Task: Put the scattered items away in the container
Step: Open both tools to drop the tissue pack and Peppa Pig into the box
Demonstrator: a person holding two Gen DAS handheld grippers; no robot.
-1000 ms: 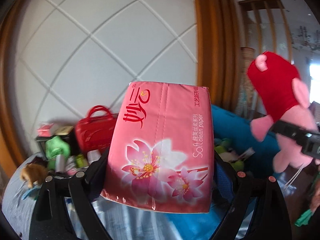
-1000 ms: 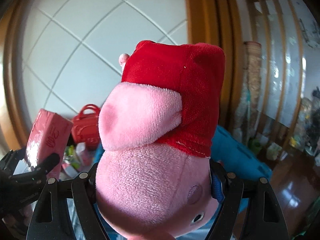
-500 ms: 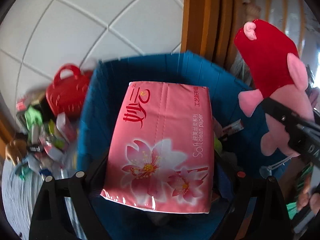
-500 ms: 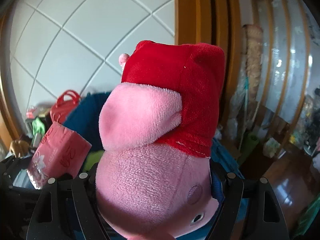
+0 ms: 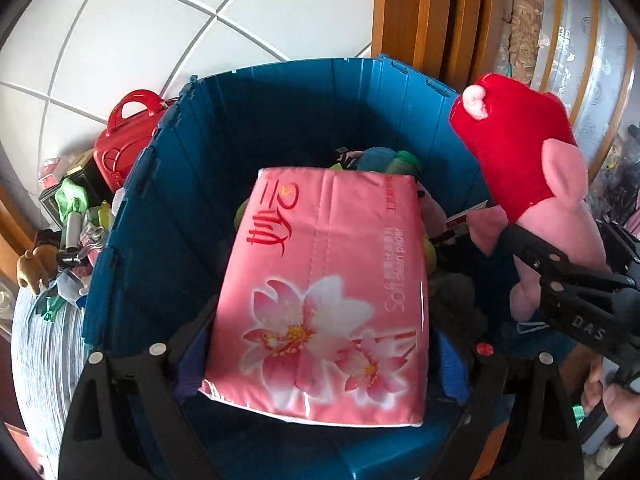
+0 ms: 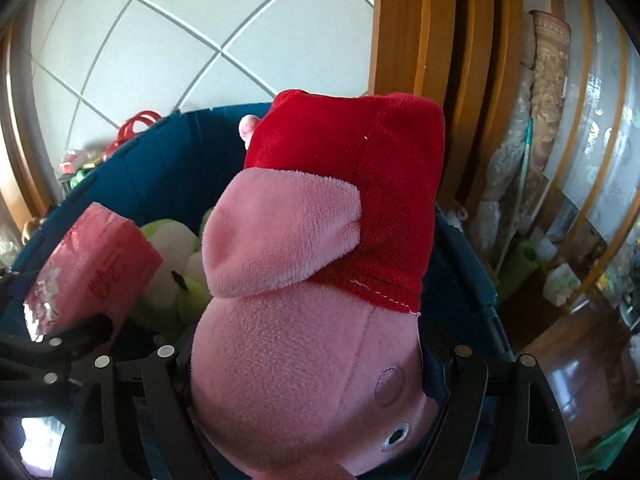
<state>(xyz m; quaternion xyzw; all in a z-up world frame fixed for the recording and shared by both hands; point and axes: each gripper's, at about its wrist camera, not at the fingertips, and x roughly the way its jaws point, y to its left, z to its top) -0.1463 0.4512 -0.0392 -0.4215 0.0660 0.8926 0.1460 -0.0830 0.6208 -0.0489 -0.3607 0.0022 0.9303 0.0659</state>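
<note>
We have the pink tissue pack (image 5: 320, 296) clamped between the pads of the left tool (image 5: 320, 364), hanging over the open mouth of the blue container (image 5: 168, 216), tilted nose-down toward the far wall. Beside it, the right tool (image 6: 308, 360) is clamped on the pink plush pig (image 6: 312, 320) at its head, red dress pointing up and away, over the container's right side.

Both loads sit above the bin, so our main worry is the release. The container already holds a pile: a green plush (image 6: 176, 248) and other soft things whose outlines we cannot make out well in the shadow. If we let the pack go from here, it could land on that heap, slide, and come to rest propped against the wall or tip over the rim. The pig is top-heavy in our grip; released near the right wall (image 6: 460, 264), it may flop outward onto the floor.

The two tools are near each other, so lowering both together risks knocking pig against pack.

More clutter, including a red toy case (image 5: 128, 140), waits on the surface to the left outside the bin.
</note>
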